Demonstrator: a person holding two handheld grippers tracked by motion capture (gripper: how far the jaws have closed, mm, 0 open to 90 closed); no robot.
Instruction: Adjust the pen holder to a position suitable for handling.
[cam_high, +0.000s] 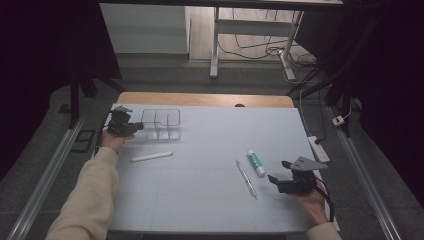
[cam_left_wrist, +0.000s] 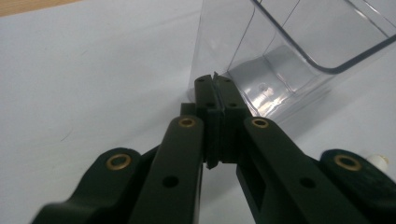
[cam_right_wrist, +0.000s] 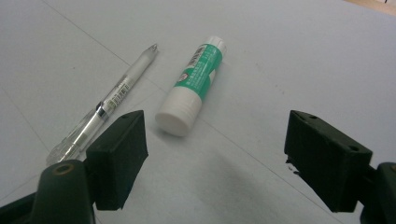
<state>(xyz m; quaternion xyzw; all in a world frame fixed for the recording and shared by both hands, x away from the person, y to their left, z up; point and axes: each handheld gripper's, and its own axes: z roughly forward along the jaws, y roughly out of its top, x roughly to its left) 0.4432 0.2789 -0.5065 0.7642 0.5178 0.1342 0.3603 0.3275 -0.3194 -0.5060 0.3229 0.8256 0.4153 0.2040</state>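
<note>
My left gripper is at the table's far left, a hand behind it. In the left gripper view its black jaws are pressed together with a thin edge of the clear plastic organizer pinched between the pads. The organizer stands upright with its compartments showing nothing inside. My right gripper rests near the front right, jaws wide apart and nothing between them. A green and white glue stick and a clear pen lie just ahead of it.
A white stick lies in front of the organizer. The glue stick and the pen lie side by side at right of centre. A power strip hangs at the table's right edge. A wooden strip borders the far edge.
</note>
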